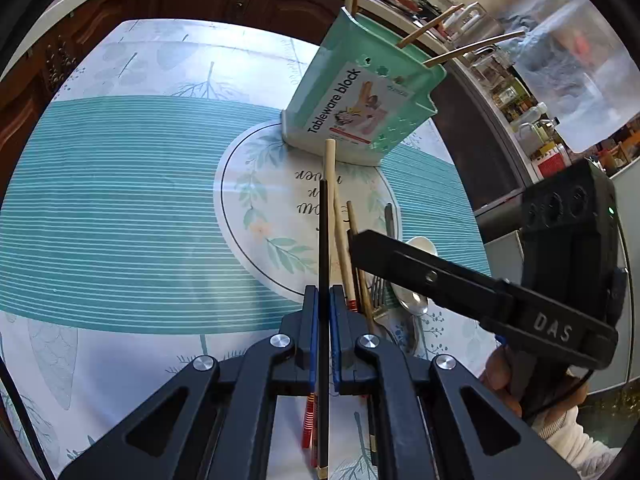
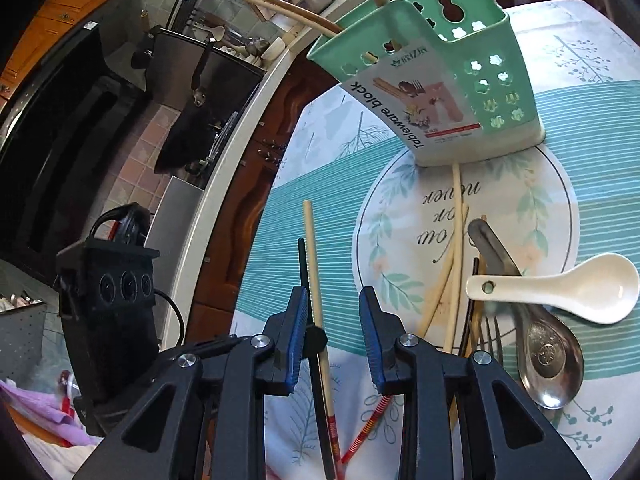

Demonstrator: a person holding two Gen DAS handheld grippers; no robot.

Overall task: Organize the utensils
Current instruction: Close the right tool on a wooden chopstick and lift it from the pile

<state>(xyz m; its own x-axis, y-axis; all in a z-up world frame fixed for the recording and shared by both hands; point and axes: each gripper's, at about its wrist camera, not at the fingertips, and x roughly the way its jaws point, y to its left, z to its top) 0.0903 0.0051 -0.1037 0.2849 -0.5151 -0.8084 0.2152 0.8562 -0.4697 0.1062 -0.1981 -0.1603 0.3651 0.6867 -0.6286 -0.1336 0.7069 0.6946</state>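
A chopstick is lifted for the holder

The thin black chopstick (image 1: 323, 264) is clenched in the left hand-held gripper (image 1: 323, 300), above the desk (image 1: 120, 208); the right hand-held gripper (image 2: 334, 312) stands released. Next, it must be tipped into the mint-green plastic utensil holder (image 1: 360, 96).

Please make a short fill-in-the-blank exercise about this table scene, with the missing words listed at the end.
1. The left gripper is shut on a ____ chopstick.
2. The label on the green holder reads "Tableware ____".
3. The white ceramic spoon lies across a ____ spoon.
4. The right gripper's jaws stand ____.

Missing words: black; block; metal; open
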